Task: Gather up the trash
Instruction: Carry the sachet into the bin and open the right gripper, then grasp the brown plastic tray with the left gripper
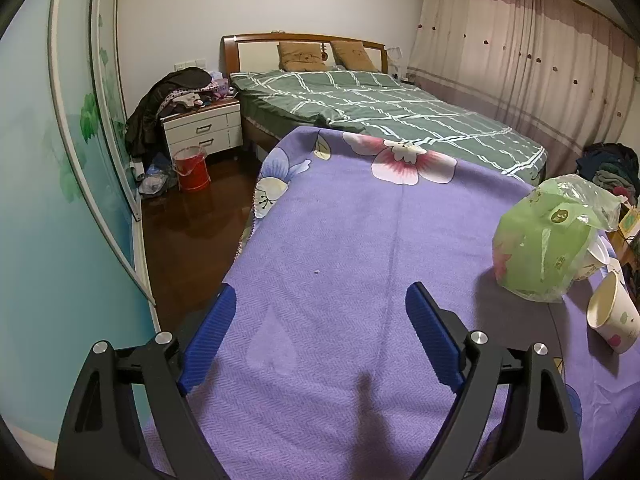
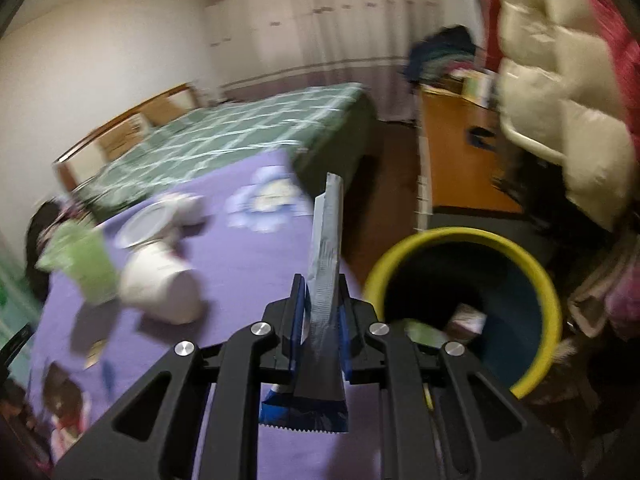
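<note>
The right wrist view is smeared with blur, so the paper cups and green plastic bag (image 2: 78, 266) on the purple flowered cloth over the bench (image 2: 248, 256) are hard to make out. The right tool (image 2: 320, 316) is pinched nearly shut on a flat silver-blue foil wrapper (image 2: 326, 264), held edge-up beside the yellow-rimmed dark bin (image 2: 466, 304), which already holds scraps. The left tool (image 1: 320, 336) hangs angled down over the cloth, jaws wide, gripping nothing; a tipped white paper cup (image 1: 614, 316) lies cut off at its right.

Matt woven purple blanket (image 1: 340, 240); glossy foil wrapper (image 2: 326, 264).

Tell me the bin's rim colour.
Yellow-green, on the bin; clearest in the right wrist view.
</note>
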Demonstrator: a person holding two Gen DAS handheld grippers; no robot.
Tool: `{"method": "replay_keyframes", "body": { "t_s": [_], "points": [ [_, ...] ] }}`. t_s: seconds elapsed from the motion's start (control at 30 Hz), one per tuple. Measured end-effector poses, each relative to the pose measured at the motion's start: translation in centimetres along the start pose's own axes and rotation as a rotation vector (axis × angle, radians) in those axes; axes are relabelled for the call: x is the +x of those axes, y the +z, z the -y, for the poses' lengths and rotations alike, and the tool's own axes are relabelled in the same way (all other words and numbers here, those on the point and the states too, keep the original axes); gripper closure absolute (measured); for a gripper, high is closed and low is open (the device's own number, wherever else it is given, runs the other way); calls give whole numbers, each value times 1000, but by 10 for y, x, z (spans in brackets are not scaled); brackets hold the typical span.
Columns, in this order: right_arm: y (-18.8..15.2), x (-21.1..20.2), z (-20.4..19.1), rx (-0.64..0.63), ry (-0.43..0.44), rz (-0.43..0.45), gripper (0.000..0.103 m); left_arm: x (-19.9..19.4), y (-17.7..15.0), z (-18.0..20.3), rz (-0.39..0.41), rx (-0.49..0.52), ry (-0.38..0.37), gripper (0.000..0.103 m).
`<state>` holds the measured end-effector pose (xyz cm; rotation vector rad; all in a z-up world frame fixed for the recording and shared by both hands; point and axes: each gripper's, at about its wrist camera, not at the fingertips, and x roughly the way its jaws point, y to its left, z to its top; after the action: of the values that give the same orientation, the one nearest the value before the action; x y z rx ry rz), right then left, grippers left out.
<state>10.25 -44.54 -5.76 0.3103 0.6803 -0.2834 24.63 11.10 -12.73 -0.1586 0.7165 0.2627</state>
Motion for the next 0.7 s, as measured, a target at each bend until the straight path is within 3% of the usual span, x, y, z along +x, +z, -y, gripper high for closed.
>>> {"method": "replay_keyframes", "body": {
  "t_s": [0.27, 0.43, 0.57, 0.7],
  "points": [
    [3, 31, 63, 102, -136, -37, 88, -9, -2, 9, 35, 26, -88, 14],
    [2, 44, 76, 135, -168, -64, 86, -16, -2, 13, 65, 37, -122, 14],
    [3, 41, 77, 134, -215, -42, 58, -20, -2, 14, 71, 37, -152, 14],
    [2, 36, 71, 116, -236, -21, 58, -20, -2, 17, 62, 43, -188, 13]
  ]
}}
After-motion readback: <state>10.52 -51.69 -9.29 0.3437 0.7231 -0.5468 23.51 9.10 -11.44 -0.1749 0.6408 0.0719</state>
